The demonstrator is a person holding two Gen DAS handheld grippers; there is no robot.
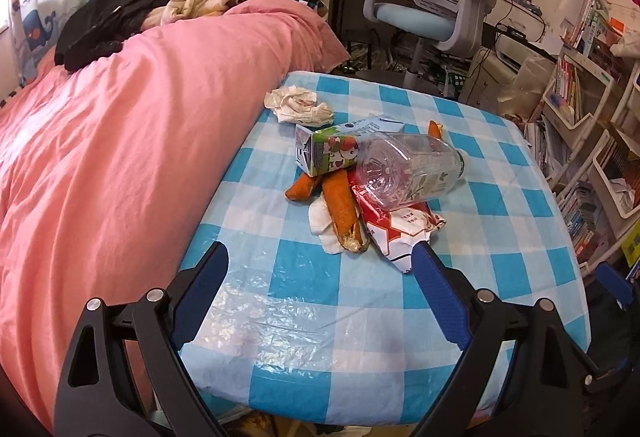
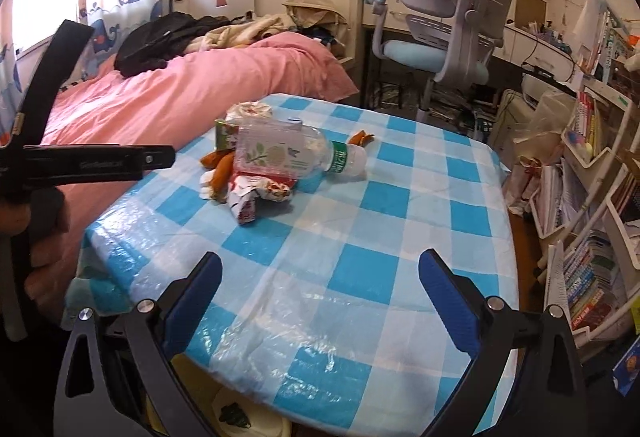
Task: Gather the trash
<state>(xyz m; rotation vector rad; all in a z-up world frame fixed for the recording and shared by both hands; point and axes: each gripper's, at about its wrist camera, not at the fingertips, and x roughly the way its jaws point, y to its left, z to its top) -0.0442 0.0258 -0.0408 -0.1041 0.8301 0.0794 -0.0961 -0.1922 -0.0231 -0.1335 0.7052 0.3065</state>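
Your left gripper (image 1: 320, 257) and right gripper (image 2: 320, 265) both gape wide, empty, over the table (image 1: 360, 297). The trash pile sits mid-table; its bottle (image 1: 408, 167) looks light, slick and crushable, so I'd pinch it across the body.

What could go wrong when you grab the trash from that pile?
The bottle lies on its side atop the wrapper and peels, so it may roll off toward the table edge if nudged. The left tool is open right by the wrapper; pulling that first could drag the pile along. The plastic tablecloth is loose and wrinkled, so a low tool might snag it. The tissue sits near the bed and could get knocked onto it.
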